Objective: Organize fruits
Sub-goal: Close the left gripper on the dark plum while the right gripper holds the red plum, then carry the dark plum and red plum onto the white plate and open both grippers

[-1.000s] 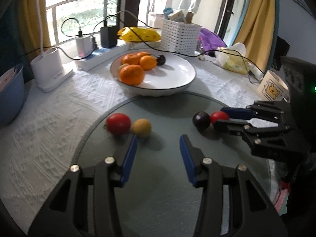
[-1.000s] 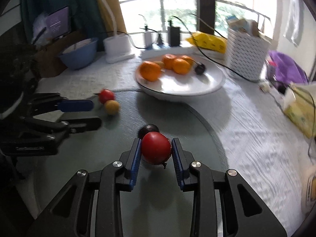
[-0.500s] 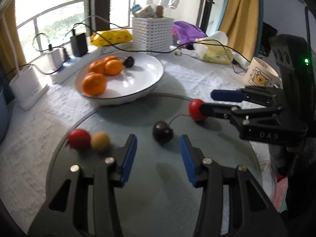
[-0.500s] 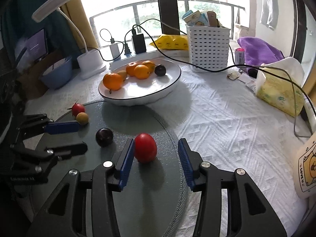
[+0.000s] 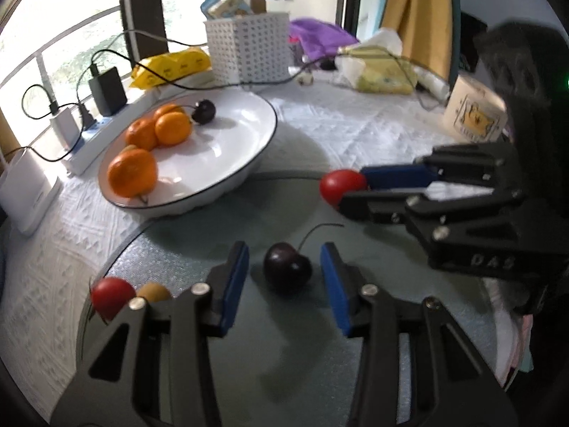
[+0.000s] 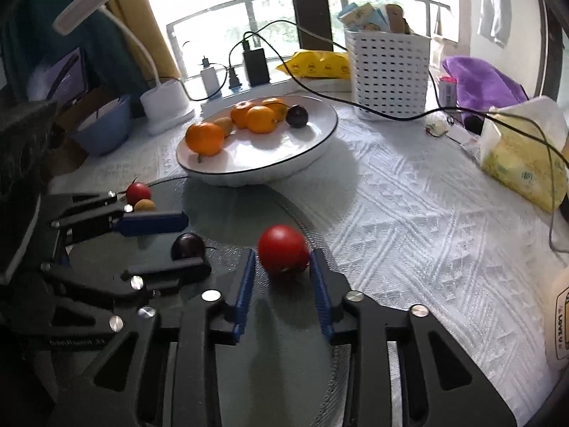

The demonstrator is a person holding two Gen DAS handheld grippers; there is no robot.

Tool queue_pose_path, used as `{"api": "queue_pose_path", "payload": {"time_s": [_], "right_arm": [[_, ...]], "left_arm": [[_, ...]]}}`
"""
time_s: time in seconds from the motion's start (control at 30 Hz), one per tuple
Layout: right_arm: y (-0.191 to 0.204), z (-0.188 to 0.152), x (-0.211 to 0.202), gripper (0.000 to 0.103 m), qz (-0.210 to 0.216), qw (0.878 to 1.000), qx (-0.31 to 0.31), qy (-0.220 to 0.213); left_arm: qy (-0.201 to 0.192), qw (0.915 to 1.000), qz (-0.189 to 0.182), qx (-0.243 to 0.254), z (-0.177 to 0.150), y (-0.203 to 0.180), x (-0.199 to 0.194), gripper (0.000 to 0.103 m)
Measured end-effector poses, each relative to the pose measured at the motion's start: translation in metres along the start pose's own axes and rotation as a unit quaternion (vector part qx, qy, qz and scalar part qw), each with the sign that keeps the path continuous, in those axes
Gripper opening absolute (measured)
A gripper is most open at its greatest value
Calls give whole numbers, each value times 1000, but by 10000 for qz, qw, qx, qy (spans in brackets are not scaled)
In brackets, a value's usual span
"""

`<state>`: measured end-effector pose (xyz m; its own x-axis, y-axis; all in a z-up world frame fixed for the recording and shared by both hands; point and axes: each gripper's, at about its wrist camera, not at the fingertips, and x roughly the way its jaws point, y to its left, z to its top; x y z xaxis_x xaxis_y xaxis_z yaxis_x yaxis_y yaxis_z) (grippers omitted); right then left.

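- The table (image 6: 409, 220) carries a glass disc (image 5: 284, 373) at its near edge and a white bowl (image 6: 320, 142) behind the disc's far edge, already holding oranges (image 6: 204, 138) and a cherry (image 6: 297, 116).
- The right gripper (image 6: 282, 263) straddles a red tomato (image 6: 282, 253), its fingers near but seemingly not clamped.
- The left gripper (image 5: 284, 267) stands open around a dark cherry (image 5: 287, 267) on the disc.
- The step in hand looks like picking up both fruits; next, each should close gently, lift, and carry to the bowl.

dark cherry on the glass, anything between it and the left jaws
Nothing visible does. The dark cherry lies on the glass disc between the open left gripper jaws, with clear gaps either side.
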<state>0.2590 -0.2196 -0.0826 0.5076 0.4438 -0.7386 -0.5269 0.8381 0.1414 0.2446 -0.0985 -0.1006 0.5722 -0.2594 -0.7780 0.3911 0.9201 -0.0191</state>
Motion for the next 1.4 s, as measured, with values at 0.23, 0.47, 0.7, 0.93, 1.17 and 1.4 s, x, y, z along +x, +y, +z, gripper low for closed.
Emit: {"api": "queue_pose_path", "payload": {"time_s": [0.23, 0.47, 0.7, 0.93, 1.17, 1.4], "right_arm": [[-2, 1, -2, 31, -12, 10000, 61, -73], [-1, 3, 2, 31, -68, 10000, 16, -32], [3, 10, 10, 31, -53, 10000, -74, 33], [13, 18, 5, 31, -118, 9996, -238, -58], [19, 40, -8, 31, -211, 9987, -382, -277], [14, 58, -6, 31, -197, 9983, -363, -418]], "left_arm": [[34, 9999, -57, 156, 1, -4, 0, 28], [-87, 9999, -70, 91, -1, -2, -14, 28], [-293, 9996, 31, -23, 0, 14, -33, 28], [-446, 9989, 105, -37, 6, 26, -42, 28], [-637, 9979, 83, -113, 17, 35, -48, 28], [-633, 9980, 40, -67, 34, 44, -35, 28]]}}
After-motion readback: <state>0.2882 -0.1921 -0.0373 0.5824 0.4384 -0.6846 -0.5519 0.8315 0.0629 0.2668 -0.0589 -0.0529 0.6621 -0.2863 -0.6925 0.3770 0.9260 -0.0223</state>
